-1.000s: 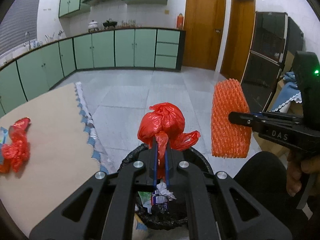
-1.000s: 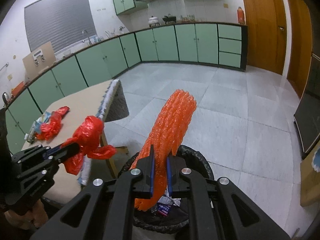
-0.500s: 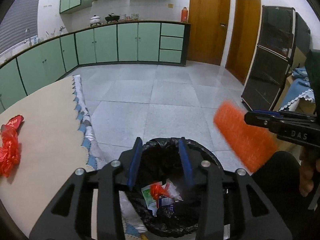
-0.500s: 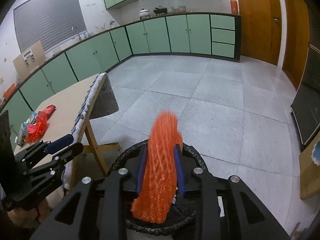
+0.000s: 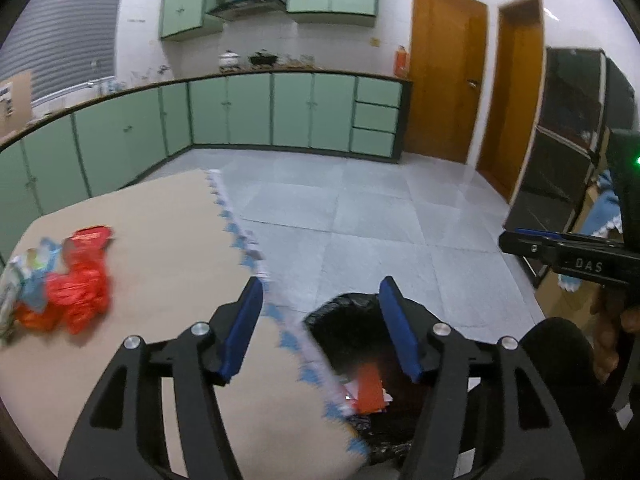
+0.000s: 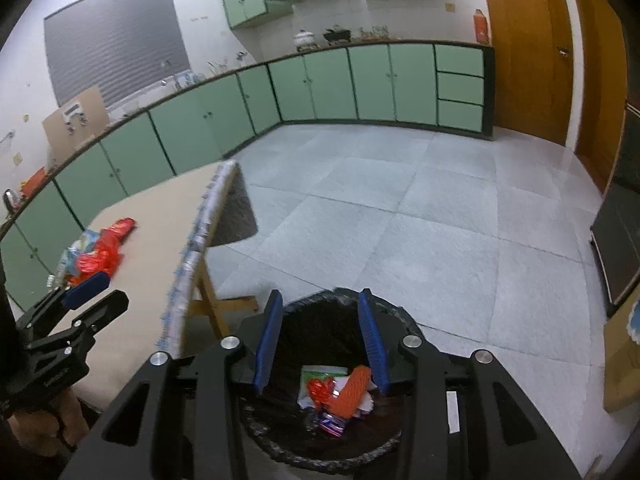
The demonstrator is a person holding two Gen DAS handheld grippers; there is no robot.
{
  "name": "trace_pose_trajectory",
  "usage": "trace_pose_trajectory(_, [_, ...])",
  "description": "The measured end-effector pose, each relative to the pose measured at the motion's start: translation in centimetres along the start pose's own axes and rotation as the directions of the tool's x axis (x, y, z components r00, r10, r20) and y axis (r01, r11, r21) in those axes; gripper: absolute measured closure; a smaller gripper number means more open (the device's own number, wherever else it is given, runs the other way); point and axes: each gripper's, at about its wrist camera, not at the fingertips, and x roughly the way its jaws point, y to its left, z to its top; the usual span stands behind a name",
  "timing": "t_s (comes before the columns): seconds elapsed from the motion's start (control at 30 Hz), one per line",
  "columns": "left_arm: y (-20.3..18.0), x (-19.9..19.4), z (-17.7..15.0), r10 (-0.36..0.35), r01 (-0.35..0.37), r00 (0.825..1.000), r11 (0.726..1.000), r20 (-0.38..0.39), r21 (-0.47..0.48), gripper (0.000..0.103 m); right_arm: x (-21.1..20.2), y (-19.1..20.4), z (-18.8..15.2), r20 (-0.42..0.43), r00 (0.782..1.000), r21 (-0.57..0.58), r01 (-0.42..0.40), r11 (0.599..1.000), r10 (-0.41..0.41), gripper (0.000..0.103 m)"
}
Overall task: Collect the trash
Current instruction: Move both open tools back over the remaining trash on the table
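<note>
Kitchen floor; right gripper (image 6: pixel 320 334) tilted over bin (image 6: pixel 320 312), empty.

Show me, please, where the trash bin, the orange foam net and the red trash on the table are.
trash bin (image 6: pixel 340 298): right wrist view, far rim.
orange foam net (image 6: pixel 350 394): right wrist view, its middle, inside the bin.
red trash (image 5: pixel 82 294): left wrist view, middle of the crumpled red pile.

Glossy tiled floor (image 6: pixel 420 240) – crinkly black plastic bin liner (image 6: pixel 320 328).

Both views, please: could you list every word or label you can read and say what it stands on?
"DAS": on the side of the right tool, seen in the left view.
Wrappers on the table: print too blurred to read.
Packets in the bin: print too small to read.
</note>
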Motion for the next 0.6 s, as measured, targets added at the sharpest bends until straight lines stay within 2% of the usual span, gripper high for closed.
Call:
trace_pose_trajectory(0.1, [2.7,-2.8,0.0,0.072,-0.071,0.997,0.997,0.026,-0.025,0.038,-0.7,2.6,0.5,0.02,0.999,-0.039,-0.044,0.998,0.045,0.063])
trace_pose_trajectory(0.23, [7.3,-6.4,-0.2,0.181,-0.177,0.983,0.98,0.038,-0.091,0.036,-0.5,7.9,1.0,0.025,0.993,-0.12,-0.108,0.987,0.112,0.059])
trace_pose_trajectory(0.3, [9.4,-8.1,-0.4,0.226,-0.22,0.973,0.968,0.04,-0.119,0.034,-0.2,10.2,1.3,0.023,0.989,-0.147,-0.139,0.979,0.143,0.054])
trace_pose_trajectory(0.37, [11.3,-9.5,-0.6,0.268,-0.26,0.963,0.955,0.037,-0.145,0.033,0.0,12.7,1.4,0.027,0.983,-0.164,-0.177,0.97,0.184,0.042])
trace_pose_trajectory(0.6, [18.1,-14.5,-1.4,0.403,-0.381,0.914,0.894,0.052,-0.236,0.021,1.3,21.6,1.8,0.014,0.952,-0.273,-0.289,0.917,0.305,0.039])
